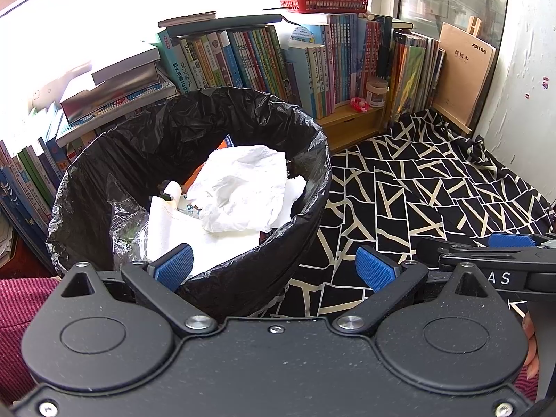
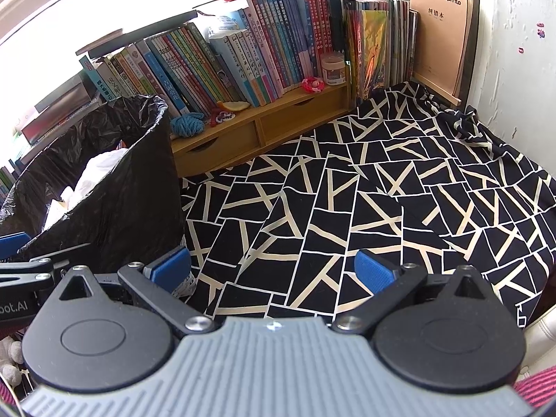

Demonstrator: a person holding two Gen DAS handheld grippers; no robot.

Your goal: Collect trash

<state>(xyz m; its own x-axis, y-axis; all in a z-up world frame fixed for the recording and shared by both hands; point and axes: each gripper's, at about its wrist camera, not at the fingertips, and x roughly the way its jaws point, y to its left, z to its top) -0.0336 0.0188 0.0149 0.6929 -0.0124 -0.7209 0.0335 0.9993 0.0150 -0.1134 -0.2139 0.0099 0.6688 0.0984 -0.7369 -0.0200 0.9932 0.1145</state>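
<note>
Both claws spread, empty: left claw (image 1: 274, 267) over bin (image 1: 312, 187), right claw (image 2: 272, 271) over cloth (image 2: 382, 191). Risk: snagging liner (image 1: 87, 180), tipping bin.

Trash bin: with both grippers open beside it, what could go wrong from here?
The white paper is heaped close to the rim of the trash bin, so more trash might spill out. The left gripper straddles the bin's near rim and could snag the black liner or tip the bin onto the patterned cloth.
</note>
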